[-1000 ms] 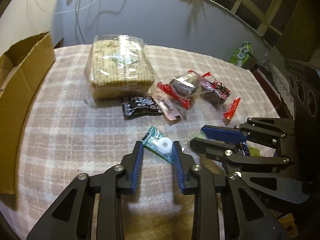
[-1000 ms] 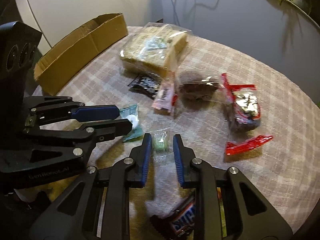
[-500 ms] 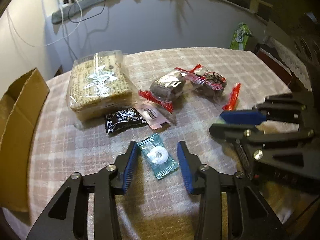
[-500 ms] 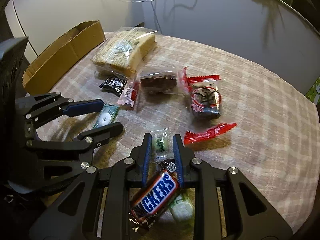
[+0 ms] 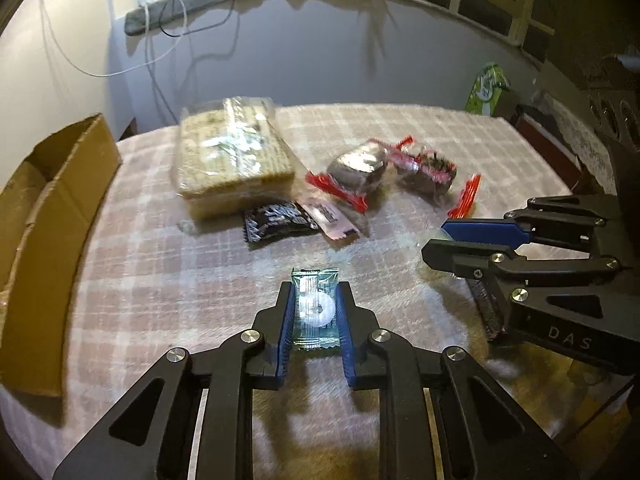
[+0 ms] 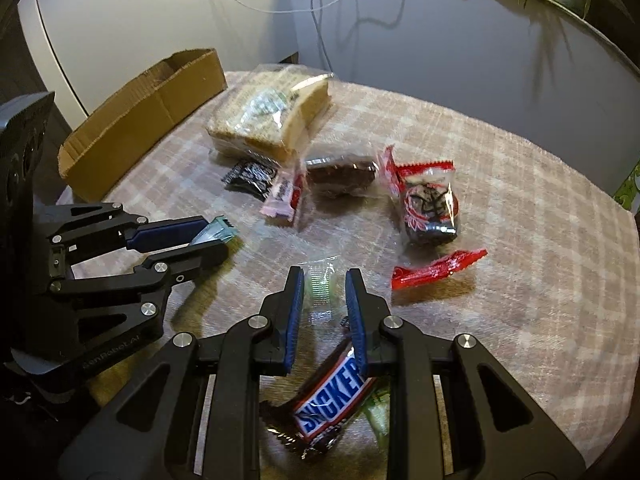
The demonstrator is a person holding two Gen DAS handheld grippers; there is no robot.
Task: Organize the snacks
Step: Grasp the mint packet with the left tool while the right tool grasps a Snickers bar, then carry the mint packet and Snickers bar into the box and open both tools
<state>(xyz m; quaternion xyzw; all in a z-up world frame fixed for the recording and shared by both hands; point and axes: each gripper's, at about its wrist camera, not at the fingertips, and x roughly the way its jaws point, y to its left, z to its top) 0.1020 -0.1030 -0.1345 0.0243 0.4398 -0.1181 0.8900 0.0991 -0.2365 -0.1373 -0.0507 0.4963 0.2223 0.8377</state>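
Left gripper [image 5: 315,312] clamped on a small teal candy packet [image 5: 316,309], pads pressing its long edges just above the checked tablecloth [image 5: 160,280]. Likely feather-light, crinkly and slick, with one hard ring sweet inside; best pinched across that sweet. Right gripper [image 6: 325,304] closed to its narrowest around a clear sachet [image 6: 320,280], seemingly gripped, over a Snickers bar [image 6: 334,396]. Cardboard box [image 5: 48,216] waiting at the left.

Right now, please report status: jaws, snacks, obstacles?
Left gripper shut on teal ring-candy packet. Right gripper shut on clear green-candy packet. Cardboard box unobstructed.
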